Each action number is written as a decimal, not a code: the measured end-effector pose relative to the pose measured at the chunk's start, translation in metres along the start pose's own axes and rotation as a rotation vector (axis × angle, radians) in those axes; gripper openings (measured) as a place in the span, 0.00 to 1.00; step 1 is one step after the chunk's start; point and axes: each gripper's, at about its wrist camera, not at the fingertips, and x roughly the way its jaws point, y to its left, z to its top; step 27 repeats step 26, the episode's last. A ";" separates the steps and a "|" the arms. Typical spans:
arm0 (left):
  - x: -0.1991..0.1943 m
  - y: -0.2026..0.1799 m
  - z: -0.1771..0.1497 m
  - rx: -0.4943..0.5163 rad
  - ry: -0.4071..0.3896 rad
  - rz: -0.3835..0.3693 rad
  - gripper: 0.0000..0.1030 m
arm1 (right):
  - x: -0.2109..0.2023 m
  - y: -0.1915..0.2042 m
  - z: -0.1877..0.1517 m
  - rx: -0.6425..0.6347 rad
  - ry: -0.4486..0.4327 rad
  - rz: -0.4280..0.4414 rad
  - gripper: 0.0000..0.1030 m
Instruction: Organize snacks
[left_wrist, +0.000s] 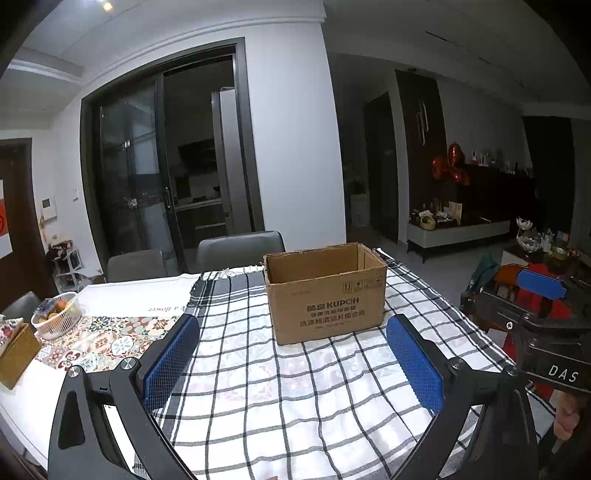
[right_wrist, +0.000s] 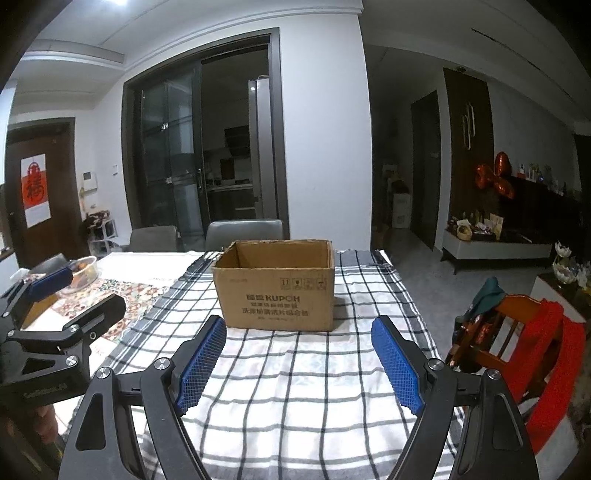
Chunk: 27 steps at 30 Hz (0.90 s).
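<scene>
The open cardboard box (right_wrist: 275, 286) sits at the far middle of the checked cloth (right_wrist: 295, 387) on the table; no snacks show. Left gripper (left_wrist: 291, 365) and right gripper (right_wrist: 298, 365) hover near it, fingers apart and empty. Judged start: next find snacks

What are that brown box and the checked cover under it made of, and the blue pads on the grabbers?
The box looks like plain corrugated cardboard: matte brown, printed lettering, rough open top edges. The checked cover seems woven cloth, matte, lying soft with slight wrinkles. The blue pads look like rubber or plastic with a fine grid texture; which one is hard to tell.
</scene>
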 end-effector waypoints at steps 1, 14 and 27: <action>0.001 0.000 0.000 0.001 0.001 -0.001 1.00 | 0.000 0.000 -0.001 0.001 -0.002 0.001 0.79; -0.003 0.000 0.001 0.008 0.000 0.001 1.00 | -0.004 0.003 -0.004 -0.004 -0.006 0.012 0.79; -0.006 0.004 0.003 -0.008 0.006 -0.016 1.00 | -0.004 0.006 -0.005 -0.005 0.001 0.013 0.79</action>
